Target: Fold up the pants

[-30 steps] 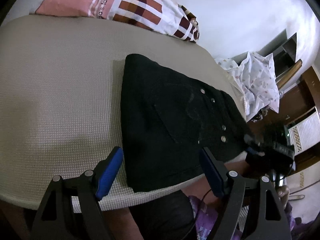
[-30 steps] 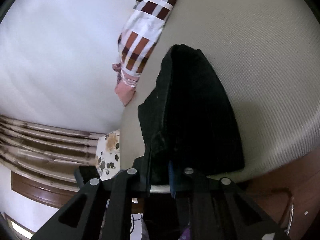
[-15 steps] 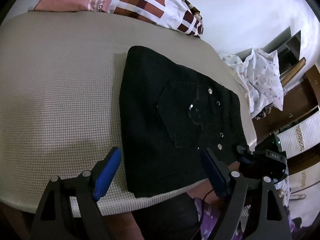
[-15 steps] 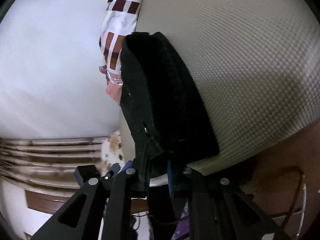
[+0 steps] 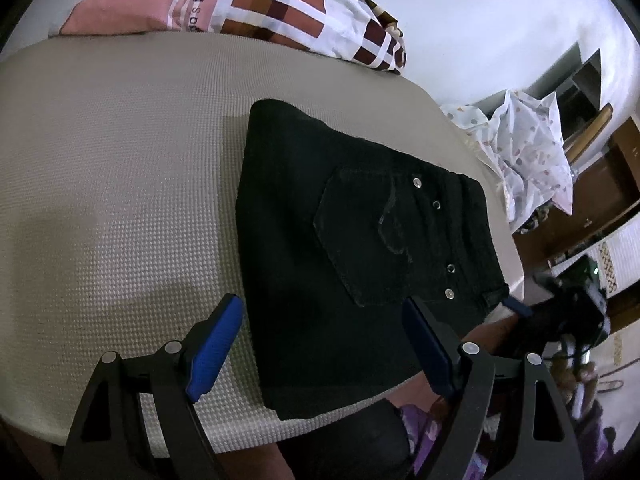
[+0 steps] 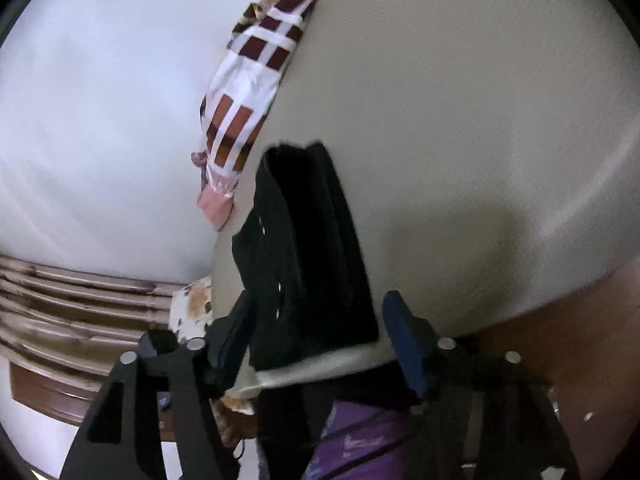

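The black pants (image 5: 352, 256) lie folded in a compact stack on the beige bed (image 5: 120, 184), back pocket and rivets up, near the front edge. My left gripper (image 5: 320, 340) is open and empty, hovering over the stack's near end. In the right wrist view the folded pants (image 6: 308, 264) lie just ahead of my right gripper (image 6: 316, 328), which is open with the stack's near corner between the spread fingers. The right gripper also shows in the left wrist view (image 5: 560, 316), beside the waistband corner.
A brown-and-white checked cloth with a pink garment (image 5: 240, 12) lies at the bed's far edge, also in the right wrist view (image 6: 248, 112). A spotted white cloth (image 5: 528, 152) hangs over furniture to the right. A white wall (image 6: 100, 120) stands behind.
My right gripper has opened and let go of the pants' corner, drawing back a little. The pants have settled flat. The left gripper has stayed open above them.
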Motion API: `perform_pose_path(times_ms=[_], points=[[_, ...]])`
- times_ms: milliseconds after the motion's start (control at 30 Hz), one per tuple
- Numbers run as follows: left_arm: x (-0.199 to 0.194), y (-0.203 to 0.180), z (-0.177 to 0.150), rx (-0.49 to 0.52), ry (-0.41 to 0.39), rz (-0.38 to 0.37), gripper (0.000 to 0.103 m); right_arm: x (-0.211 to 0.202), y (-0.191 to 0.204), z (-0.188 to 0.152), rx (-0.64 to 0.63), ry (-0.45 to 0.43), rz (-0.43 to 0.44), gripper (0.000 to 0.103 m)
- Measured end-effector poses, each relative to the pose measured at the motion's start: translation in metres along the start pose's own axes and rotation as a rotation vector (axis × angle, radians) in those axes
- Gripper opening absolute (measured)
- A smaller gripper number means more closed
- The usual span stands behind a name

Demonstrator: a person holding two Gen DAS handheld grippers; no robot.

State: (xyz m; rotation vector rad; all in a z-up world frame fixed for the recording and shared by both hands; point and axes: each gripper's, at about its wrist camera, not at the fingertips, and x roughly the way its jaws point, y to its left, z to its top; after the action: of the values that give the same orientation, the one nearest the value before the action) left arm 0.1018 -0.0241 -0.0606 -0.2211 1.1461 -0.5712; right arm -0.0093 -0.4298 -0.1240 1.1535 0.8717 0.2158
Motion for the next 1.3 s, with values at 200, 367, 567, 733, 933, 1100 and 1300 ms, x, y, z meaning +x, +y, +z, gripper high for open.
perform_pose_path(times_ms=[200, 367, 567, 733, 933, 1100, 1300], points=[[-0.001, -0.001, 0.008, 0.015, -0.039, 0.003, 0.082, 0.024, 0.012, 0.022, -0.074, 0.028, -0.066, 0.068], [0.01, 0.004, 0.021, 0.056, -0.032, 0.03, 0.082, 0.056, 0.01, 0.033, -0.091, 0.093, -0.08, 0.069], [0.039, 0.017, 0.034, 0.067, 0.044, -0.015, 0.082, 0.071, 0.011, 0.036, -0.125, 0.132, -0.053, 0.072], [0.058, 0.021, 0.044, 0.101, 0.079, 0.002, 0.082, 0.077, 0.013, 0.032, -0.194, 0.199, 0.007, 0.073], [0.071, 0.009, 0.055, 0.154, 0.076, 0.041, 0.082, 0.084, 0.02, 0.036, -0.285, 0.275, -0.01, 0.072], [0.077, 0.0, 0.053, 0.214, 0.065, 0.094, 0.084, 0.085, 0.018, 0.041, -0.269, 0.305, -0.003, 0.072], [0.079, -0.005, 0.05, 0.25, 0.053, 0.125, 0.087, 0.079, 0.018, 0.038, -0.271, 0.298, -0.008, 0.074]])
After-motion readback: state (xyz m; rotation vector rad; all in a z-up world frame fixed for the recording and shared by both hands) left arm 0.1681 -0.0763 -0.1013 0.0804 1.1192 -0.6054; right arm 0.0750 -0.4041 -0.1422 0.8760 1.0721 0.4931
